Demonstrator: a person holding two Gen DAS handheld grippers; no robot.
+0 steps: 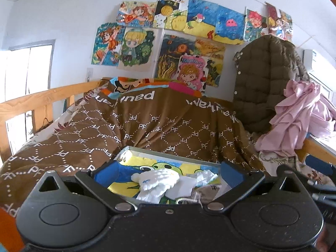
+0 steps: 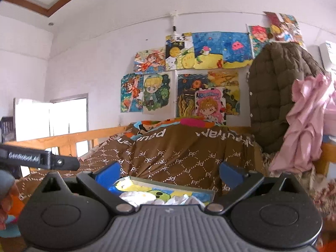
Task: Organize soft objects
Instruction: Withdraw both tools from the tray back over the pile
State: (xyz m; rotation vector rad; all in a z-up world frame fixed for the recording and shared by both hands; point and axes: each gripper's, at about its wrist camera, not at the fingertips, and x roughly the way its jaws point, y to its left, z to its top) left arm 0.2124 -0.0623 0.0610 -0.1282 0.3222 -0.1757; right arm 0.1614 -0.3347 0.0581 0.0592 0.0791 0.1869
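Note:
White socks (image 1: 155,181) and other small pale cloth pieces (image 1: 204,178) lie on a painted frog canvas (image 1: 134,164) resting on the brown patterned blanket (image 1: 147,126). My left gripper (image 1: 169,173) is open, its blue pads either side of the socks, just above them. My right gripper (image 2: 170,173) is open and empty, above the same canvas (image 2: 147,188), where the socks (image 2: 136,197) show low between its fingers. The left gripper's body (image 2: 37,159) shows at the left of the right wrist view.
A wooden bed rail (image 1: 42,100) runs along the left. A padded olive jacket (image 1: 262,79) and pink garment (image 1: 298,115) hang at the right. Drawings (image 1: 178,31) cover the wall behind the bed. A colourful pillow (image 1: 136,84) lies at the bed's head.

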